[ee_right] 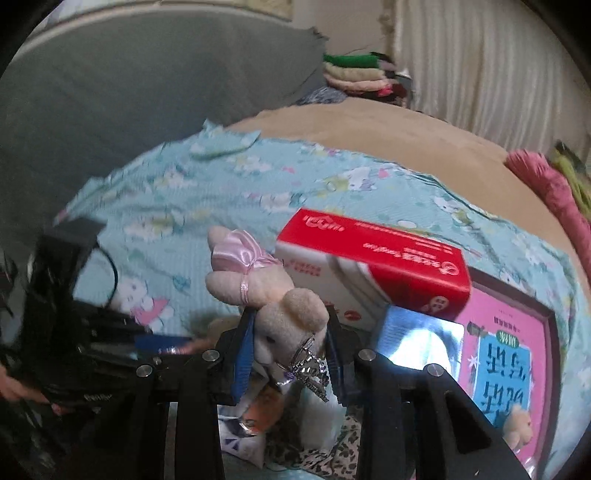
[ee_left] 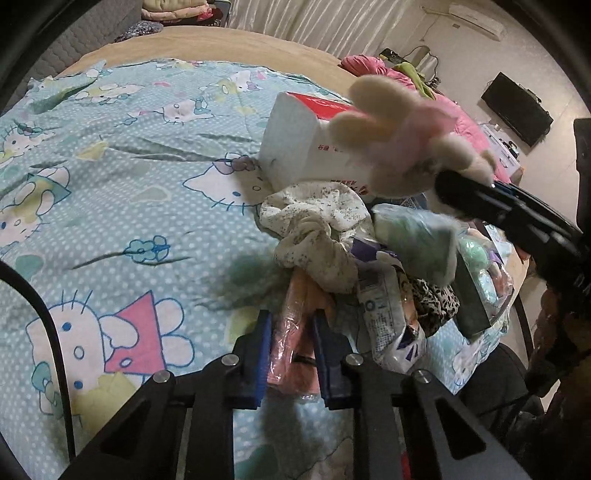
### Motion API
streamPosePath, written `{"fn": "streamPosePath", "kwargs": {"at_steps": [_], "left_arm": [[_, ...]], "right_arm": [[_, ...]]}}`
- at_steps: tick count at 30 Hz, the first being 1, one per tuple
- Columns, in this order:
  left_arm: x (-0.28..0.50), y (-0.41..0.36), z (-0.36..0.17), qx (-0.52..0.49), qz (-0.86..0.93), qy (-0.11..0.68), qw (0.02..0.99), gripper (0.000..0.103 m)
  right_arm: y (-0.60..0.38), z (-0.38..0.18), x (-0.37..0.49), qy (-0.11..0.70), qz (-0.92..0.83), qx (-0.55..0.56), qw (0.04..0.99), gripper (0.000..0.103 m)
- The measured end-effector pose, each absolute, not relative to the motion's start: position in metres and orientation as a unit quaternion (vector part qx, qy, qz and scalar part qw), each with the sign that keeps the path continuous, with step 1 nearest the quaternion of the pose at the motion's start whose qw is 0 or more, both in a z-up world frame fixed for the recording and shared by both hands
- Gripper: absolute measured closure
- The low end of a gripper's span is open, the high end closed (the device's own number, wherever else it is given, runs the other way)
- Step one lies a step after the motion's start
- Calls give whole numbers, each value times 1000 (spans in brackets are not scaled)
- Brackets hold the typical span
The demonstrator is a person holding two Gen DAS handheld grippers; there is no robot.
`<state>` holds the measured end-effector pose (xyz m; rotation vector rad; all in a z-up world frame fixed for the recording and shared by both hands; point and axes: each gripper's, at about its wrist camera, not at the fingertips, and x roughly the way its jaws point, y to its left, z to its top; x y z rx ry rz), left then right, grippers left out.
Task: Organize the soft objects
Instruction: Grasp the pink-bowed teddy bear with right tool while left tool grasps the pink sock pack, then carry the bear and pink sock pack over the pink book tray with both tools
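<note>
The setting was a bedroom in a home. A bed [ee_left: 303, 48] with a tan mattress filled most of both views, partly covered by a light-blue cartoon-cat sheet [ee_left: 122, 177]. A grey quilted headboard [ee_right: 147, 92] stood behind it, with folded clothes [ee_right: 354, 74] stacked at its corner. Pleated pale curtains [ee_right: 480, 66] hung along the far wall. A wall-mounted air conditioner [ee_left: 476, 20] and a dark flat screen [ee_left: 517, 109] (probably a television) appeared in the left wrist view, and a pink quilt [ee_left: 369, 66] lay at the bed's far edge.
</note>
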<state>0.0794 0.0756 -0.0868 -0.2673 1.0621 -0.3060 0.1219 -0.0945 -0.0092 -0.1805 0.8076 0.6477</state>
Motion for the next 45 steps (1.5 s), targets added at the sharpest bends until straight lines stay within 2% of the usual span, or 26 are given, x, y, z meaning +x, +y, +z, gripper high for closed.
{"fn": "streamPosePath", "kwargs": {"at_steps": [7, 21, 33, 45], "left_arm": [[68, 78, -81, -132, -130, 506, 842, 87], [47, 74, -43, -103, -71, 484, 866, 89], [35, 58, 6, -91, -59, 446, 889, 89], [32, 6, 44, -50, -86, 418, 903, 89]], "right_arm": [[-114, -5, 109, 388, 304, -59, 868, 68], [-143, -3, 89, 395, 304, 17, 867, 68], [-165, 16, 77, 365, 301, 47, 880, 68], [-224, 41, 71, 322, 255, 99, 906, 68]]}}
